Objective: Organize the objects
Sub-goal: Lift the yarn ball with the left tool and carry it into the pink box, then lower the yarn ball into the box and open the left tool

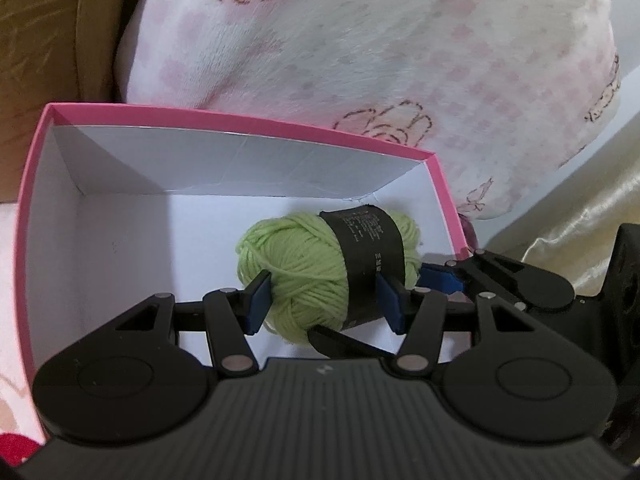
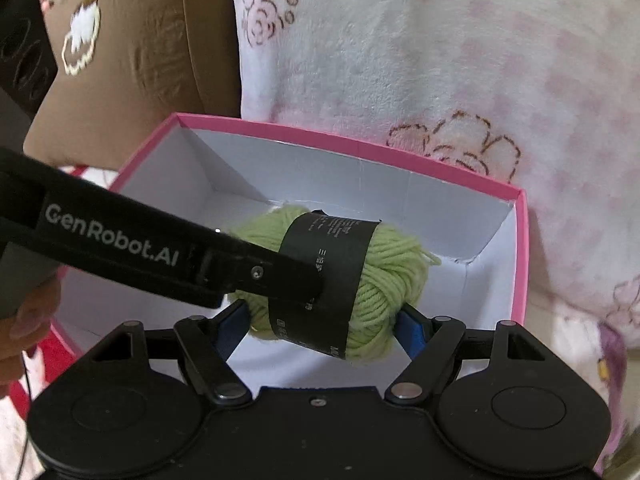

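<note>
Holding one green yarn ball (image 1: 304, 268) with both tools at once, over the open pink box (image 1: 248, 126), white inside. Left tool (image 1: 322, 302) narrow, blue pads (image 1: 259, 300) pressed on the yarn, one on bare wool, other on the black paper band (image 1: 366, 256). Right tool (image 2: 324, 326) wider, blue pads (image 2: 412, 330) squeezing the ball from its two ends, band across the middle. Yarn sitting inside the box opening, toward the far right corner in left wrist view; contact with box floor cannot tell. Loose wool tuft sticking out at the ball's far end in right wrist view. Left tool body crossing right wrist view from the left, lettered "GenRobot.AI", finger tip reaching the band. Right tool's finger and blue pad visible at right edge of left wrist view, just beside the ball. Part of a hand (image 2: 24, 320) at left edge of right wrist view, gripping the left tool handle. Box lying on a pink and white fleece blanket (image 1: 400, 60) with brown flower outlines. Brown cushion (image 2: 152, 40) with a white embroidered patch behind the box, upper left. Shiny cream fabric (image 1: 608, 216) at right edge of left wrist view. Red patch of cloth near the box's near left corner, not clear what
</note>
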`<state>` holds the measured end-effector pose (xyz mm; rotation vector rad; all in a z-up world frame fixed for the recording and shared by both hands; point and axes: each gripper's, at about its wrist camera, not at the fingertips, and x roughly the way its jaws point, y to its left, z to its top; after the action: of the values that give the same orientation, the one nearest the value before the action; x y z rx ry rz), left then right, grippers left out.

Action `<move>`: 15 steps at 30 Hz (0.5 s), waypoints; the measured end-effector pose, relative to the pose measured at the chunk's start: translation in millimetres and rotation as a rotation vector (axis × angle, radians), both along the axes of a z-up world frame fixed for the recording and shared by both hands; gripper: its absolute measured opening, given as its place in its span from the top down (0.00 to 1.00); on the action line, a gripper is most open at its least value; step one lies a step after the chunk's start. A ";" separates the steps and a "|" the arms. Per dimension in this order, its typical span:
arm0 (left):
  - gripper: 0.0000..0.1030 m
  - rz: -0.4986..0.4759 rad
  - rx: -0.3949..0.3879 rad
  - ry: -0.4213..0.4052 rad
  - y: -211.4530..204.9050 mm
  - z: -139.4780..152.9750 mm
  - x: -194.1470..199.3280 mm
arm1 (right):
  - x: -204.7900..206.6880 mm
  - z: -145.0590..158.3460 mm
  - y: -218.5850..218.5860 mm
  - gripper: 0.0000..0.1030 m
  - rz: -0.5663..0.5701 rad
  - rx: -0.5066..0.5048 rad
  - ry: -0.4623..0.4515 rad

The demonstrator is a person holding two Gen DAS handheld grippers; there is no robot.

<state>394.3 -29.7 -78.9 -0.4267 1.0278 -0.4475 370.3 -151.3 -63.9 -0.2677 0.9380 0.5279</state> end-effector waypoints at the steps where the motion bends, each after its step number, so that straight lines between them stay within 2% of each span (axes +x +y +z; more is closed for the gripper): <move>1: 0.47 0.003 -0.002 0.002 -0.5 -2.4 2.2 | 2.0 -1.4 1.8 0.23 -0.001 -0.009 -0.005; 5: 0.47 0.022 -0.005 0.020 -3.0 -11.9 10.8 | 5.6 -9.5 2.2 0.27 -0.031 -0.034 -0.027; 10: 0.49 0.022 0.053 0.046 -10.5 -17.0 16.4 | 4.6 -13.0 4.9 0.33 -0.035 -0.054 -0.084; 15: 0.49 0.037 0.060 0.057 -11.8 -14.2 15.9 | 10.5 -15.2 6.6 0.32 -0.048 -0.066 -0.063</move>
<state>410.2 -41.5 -93.1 -0.4059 1.0842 -0.3716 380.8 -144.6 -79.1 -0.3192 0.8991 0.4426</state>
